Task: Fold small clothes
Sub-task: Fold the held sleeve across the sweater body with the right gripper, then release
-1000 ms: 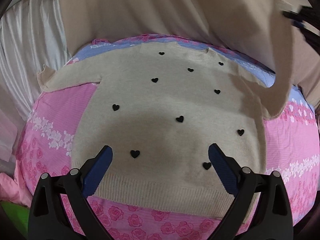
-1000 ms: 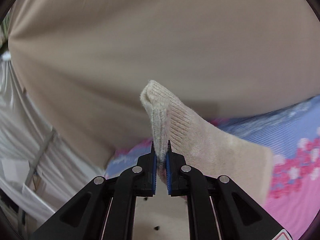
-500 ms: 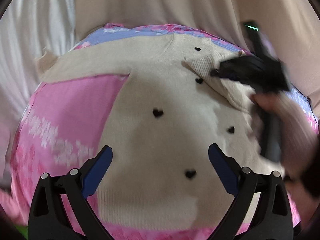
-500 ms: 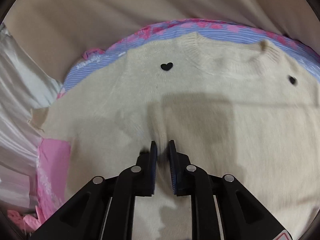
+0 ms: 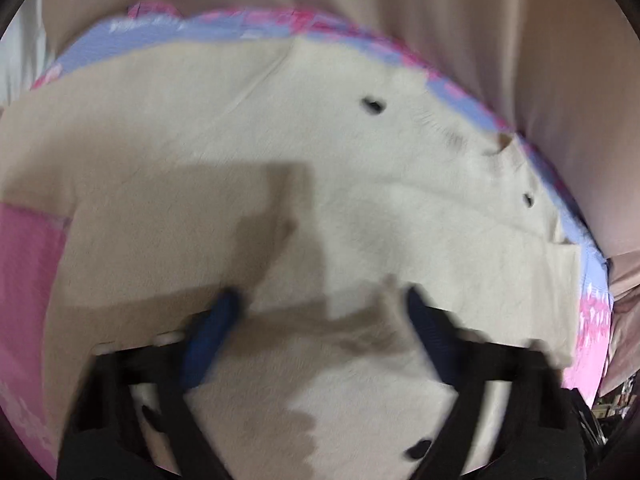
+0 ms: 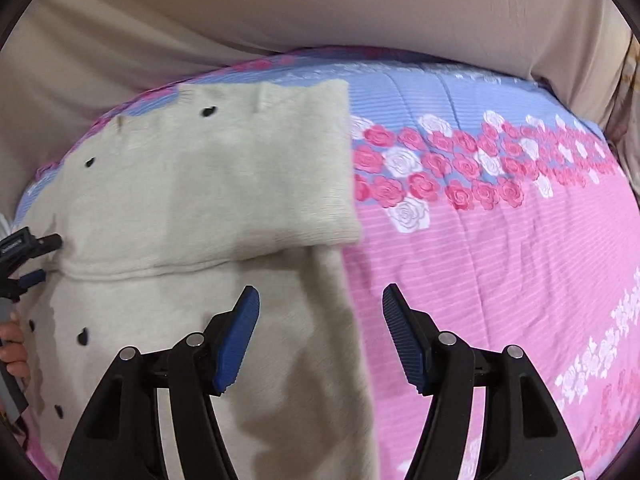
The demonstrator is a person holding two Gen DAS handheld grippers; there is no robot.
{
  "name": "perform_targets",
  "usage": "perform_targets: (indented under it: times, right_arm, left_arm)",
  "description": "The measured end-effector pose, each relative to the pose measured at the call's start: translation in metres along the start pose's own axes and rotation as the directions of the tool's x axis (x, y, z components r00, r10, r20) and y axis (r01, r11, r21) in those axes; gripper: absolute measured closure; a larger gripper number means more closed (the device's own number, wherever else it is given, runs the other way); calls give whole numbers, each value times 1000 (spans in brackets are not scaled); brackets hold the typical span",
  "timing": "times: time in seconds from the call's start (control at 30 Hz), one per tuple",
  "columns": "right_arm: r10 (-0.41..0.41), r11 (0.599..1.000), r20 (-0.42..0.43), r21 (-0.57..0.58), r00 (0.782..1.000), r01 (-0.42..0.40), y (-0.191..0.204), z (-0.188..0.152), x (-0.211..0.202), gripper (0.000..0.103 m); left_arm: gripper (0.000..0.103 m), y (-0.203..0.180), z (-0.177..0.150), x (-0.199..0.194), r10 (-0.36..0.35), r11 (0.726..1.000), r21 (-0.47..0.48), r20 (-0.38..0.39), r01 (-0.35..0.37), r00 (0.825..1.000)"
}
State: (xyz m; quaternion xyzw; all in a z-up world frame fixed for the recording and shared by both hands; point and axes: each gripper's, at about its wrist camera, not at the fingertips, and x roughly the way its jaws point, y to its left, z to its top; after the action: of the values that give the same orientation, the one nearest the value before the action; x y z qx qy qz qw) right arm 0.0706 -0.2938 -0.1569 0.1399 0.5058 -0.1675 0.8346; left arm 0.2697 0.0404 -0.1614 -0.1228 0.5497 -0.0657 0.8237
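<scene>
The cream sweater [image 6: 192, 208] with small black hearts lies flat on a bedspread [image 6: 500, 248] that is pink with rose flowers and has a blue band at the top. In the right wrist view the sweater fills the left half of the frame, and its sleeve [image 6: 256, 176] is folded across the body, with the ribbed cuff ending near the middle of the frame at the sweater's side edge. The right gripper [image 6: 320, 320] hangs over that side edge in the lower centre; its blue jaws stand wide and are opening, and nothing is pressed between them, only the edge of the sweater and the pink cover show below. At the left edge of this view the left gripper [image 6: 34, 260] appears small, its tips at the sweater's other side, and a bit of a hand [image 6: 14, 344] shows under it. The left wrist view is blurred. There the left gripper [image 5: 316, 316] is low over the cream knit [image 5: 360, 208] in the lower part of the frame; its jaws are half apart and closing, with the cloth under them, and I cannot tell if they touch it. A beige cloth [image 6: 280, 12] fills the top of both views.
</scene>
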Motion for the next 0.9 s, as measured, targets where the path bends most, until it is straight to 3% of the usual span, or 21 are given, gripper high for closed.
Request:
perform_targets:
  times: [0.03,0.1,0.13,0.17,0.23,0.33,0.47,0.53,0.6,0.67,0.73,0.8,0.83,0.9]
  right_arm:
    - [15,1000,-4,11,1000,-15,-4,0,8,44]
    - [64,997,0,47,998,-64,-4,4,22,49]
    - [82,995,5,59,997,-82,-6,6,26,51]
    - [106,992,14,68,994,-107,-7,10,28,57]
    - [121,990,27,70,992,-123,2,14,29,58]
    - [147,985,60,81,987,-152,2,21,27,58]
    - [154,983,24,96,988,-156,1,24,41,57]
    - [158,983,16,95,987,-159,3,24,44,58]
    - [182,978,42,97,982,-185,5,27,38,74]
    - [188,977,75,93,979,-194,5,32,30,82]
    - [180,979,75,83,981,-186,6,34,33,83]
    - [157,986,5,60,988,-157,8,32,53,81]
    - [170,984,27,43,985,-171,6,29,53,81]
    - [156,987,-12,31,988,-156,6,32,47,78]
  left_arm:
    - [70,-5,3,1,5,1000,11,-4,-5,1000]
    - [91,-11,14,-6,14,1000,18,33,-15,999]
    - [93,-12,20,-13,-15,1000,17,56,14,998]
    - [93,-12,30,-27,-76,997,10,100,75,992]
    - [94,-16,48,-48,-107,994,18,172,105,979]
    - [93,-19,66,-62,-79,996,53,220,69,972]
    - [93,-4,63,-25,30,997,60,158,-40,987]
    - [93,6,57,-9,43,998,32,116,-47,992]
    - [93,11,52,-9,40,999,16,125,-42,991]
    - [93,10,54,-15,33,999,3,152,-34,988]
    - [93,15,53,-15,50,999,-11,158,-49,986]
    - [92,19,55,-3,88,996,-12,126,-88,988]
    - [92,22,53,7,111,994,-6,91,-111,990]
    - [92,27,48,14,130,991,1,65,-130,989]
